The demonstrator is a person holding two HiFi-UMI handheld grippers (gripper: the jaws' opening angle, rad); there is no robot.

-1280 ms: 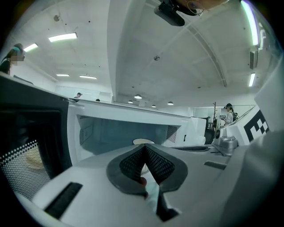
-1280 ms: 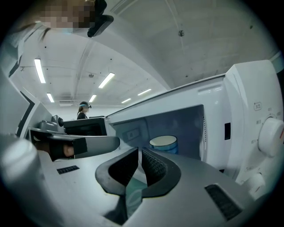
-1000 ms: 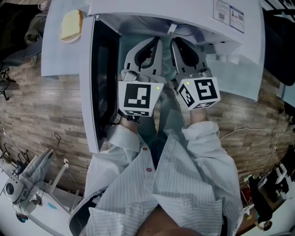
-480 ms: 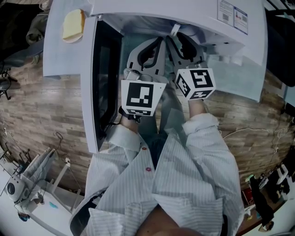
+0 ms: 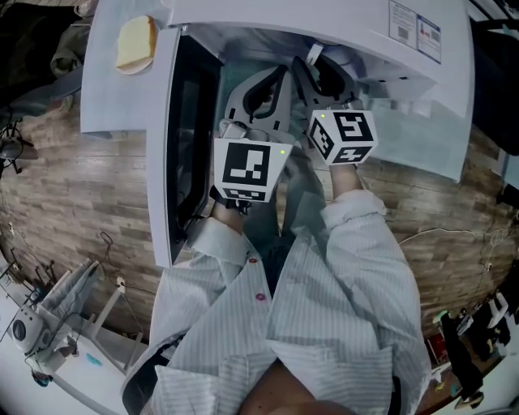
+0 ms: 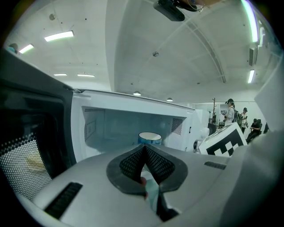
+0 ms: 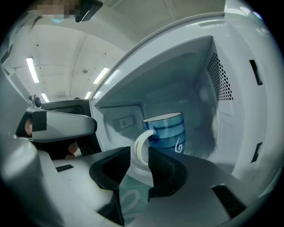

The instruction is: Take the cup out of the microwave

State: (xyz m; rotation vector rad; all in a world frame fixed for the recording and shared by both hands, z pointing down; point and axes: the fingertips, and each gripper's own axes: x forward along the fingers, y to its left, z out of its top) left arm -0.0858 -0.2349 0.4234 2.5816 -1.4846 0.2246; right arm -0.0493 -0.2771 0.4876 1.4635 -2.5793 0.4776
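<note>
A blue striped cup (image 7: 167,132) with a white handle (image 7: 141,148) stands upright inside the open microwave (image 7: 224,95). My right gripper (image 7: 140,156) reaches into the cavity. Its jaws have just been opening and stand open, with the cup's handle between the pads and a gap at the left pad. The left gripper (image 6: 144,149) is shut on nothing, held in front of the cavity, and the cup (image 6: 149,138) shows just beyond its tips. From the head view both grippers, left (image 5: 270,81) and right (image 5: 315,71), point into the microwave (image 5: 324,20); the cup is hidden there.
The microwave door (image 5: 182,154) hangs open at the left, close beside the left gripper. A pale yellow slice-like thing (image 5: 135,42) lies on a surface left of the microwave. People stand far off at the right (image 6: 230,116). Wood-pattern floor (image 5: 73,203) lies below.
The right gripper has moved forward and deeper into the microwave's opening. The left gripper has stayed where it was.
</note>
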